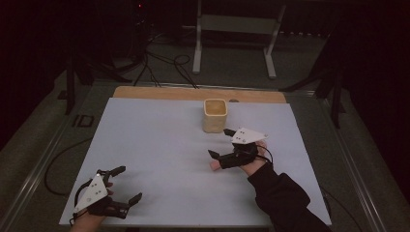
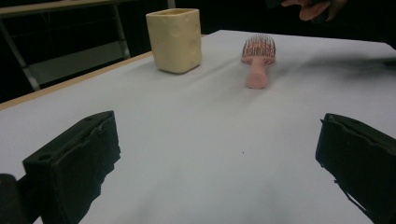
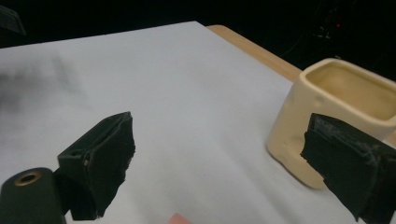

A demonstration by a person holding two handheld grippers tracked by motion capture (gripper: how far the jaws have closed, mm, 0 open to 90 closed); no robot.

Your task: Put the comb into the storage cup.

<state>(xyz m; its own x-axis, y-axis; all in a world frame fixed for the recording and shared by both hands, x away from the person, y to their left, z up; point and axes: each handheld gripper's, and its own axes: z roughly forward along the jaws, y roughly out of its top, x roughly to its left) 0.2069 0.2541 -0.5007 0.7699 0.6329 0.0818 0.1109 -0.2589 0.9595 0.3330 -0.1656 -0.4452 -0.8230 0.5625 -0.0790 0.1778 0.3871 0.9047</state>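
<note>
A cream square cup stands upright on the white sheet toward the back middle. A pink hairbrush lies bristles up on the sheet, to the right of the cup in the left gripper view. In the high view its handle end pokes out below my right gripper, which hovers open over it, just in front of the cup. The cup sits beside the right-hand jaw in the right gripper view. My left gripper is open and holds nothing, near the sheet's front left corner.
A bare wooden strip runs along the table's far edge behind the sheet. Cables and a white metal frame stand on the dark floor beyond. A black sleeve crosses the front right of the sheet.
</note>
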